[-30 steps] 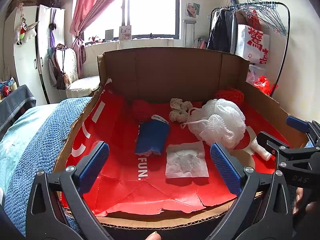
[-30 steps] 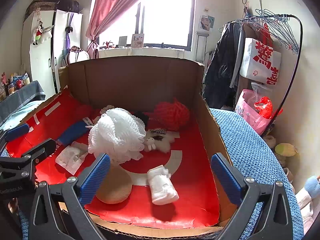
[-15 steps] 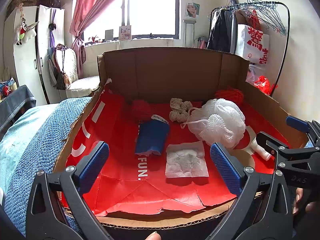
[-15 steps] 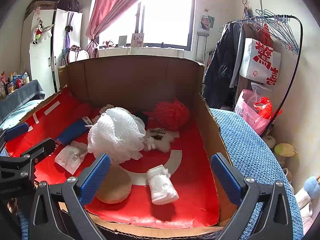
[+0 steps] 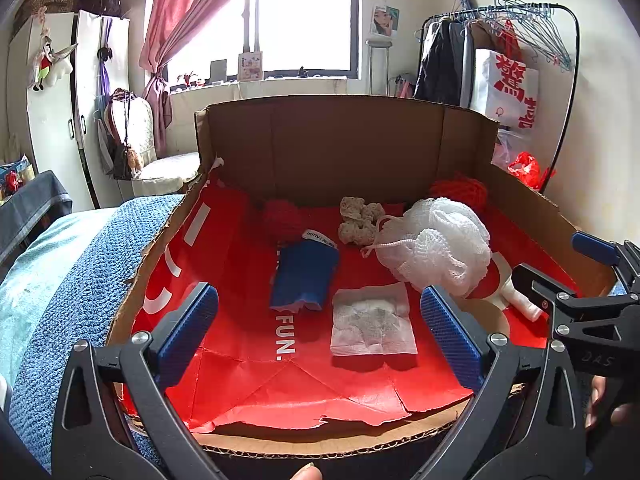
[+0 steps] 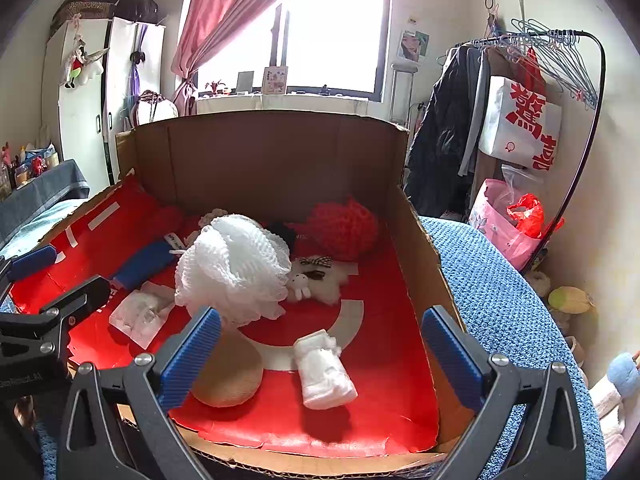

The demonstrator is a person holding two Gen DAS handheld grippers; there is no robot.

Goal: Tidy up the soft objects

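Note:
A cardboard box (image 5: 344, 140) lined with red paper holds the soft things. In the left wrist view lie a blue roll (image 5: 304, 276), a flat white packet (image 5: 372, 320), a beige crochet piece (image 5: 358, 220), a red yarn ball (image 5: 282, 218) and a white mesh pouf (image 5: 436, 244). The right wrist view adds a rolled white cloth (image 6: 324, 368), a tan round pad (image 6: 228, 372), a small white plush (image 6: 316, 280) and a red net pouf (image 6: 344, 228). My left gripper (image 5: 318, 336) and right gripper (image 6: 320, 360) both hover open at the box's near edge, empty.
The box rests on a blue knitted blanket (image 6: 492, 300). A clothes rack (image 6: 532, 92) with hangers and bags stands to the right, a white wardrobe (image 5: 60, 112) to the left, a window with a pink curtain (image 5: 192, 20) behind. Plush toys (image 6: 568, 300) lie on the floor right.

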